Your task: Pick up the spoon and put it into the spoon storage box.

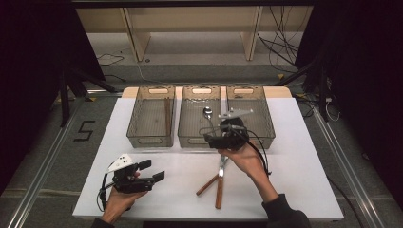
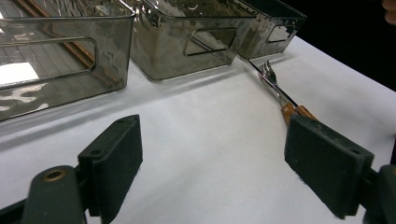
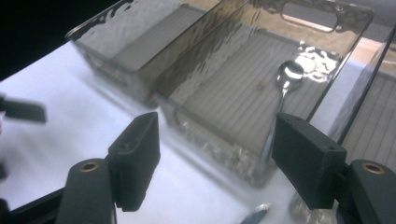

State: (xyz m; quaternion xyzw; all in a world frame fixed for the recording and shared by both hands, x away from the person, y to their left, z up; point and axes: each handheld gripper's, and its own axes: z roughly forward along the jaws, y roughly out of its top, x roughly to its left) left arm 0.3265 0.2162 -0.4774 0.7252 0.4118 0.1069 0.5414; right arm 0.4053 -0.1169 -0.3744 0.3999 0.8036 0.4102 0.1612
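While the right tongs (image 3: 215, 158) gape empty, a spoon (image 3: 285, 88) lies in the middle bin (image 3: 327, 14).

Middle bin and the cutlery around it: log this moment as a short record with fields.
middle bin: holds a spoon, bowl toward the far end
left bin: holds a wooden stick
right bin: contents unclear
table: fork and knife, wooden handles, lying in front of the bins
right gripper: open, nothing between jaws, at middle bin's near wall
left gripper: open, empty
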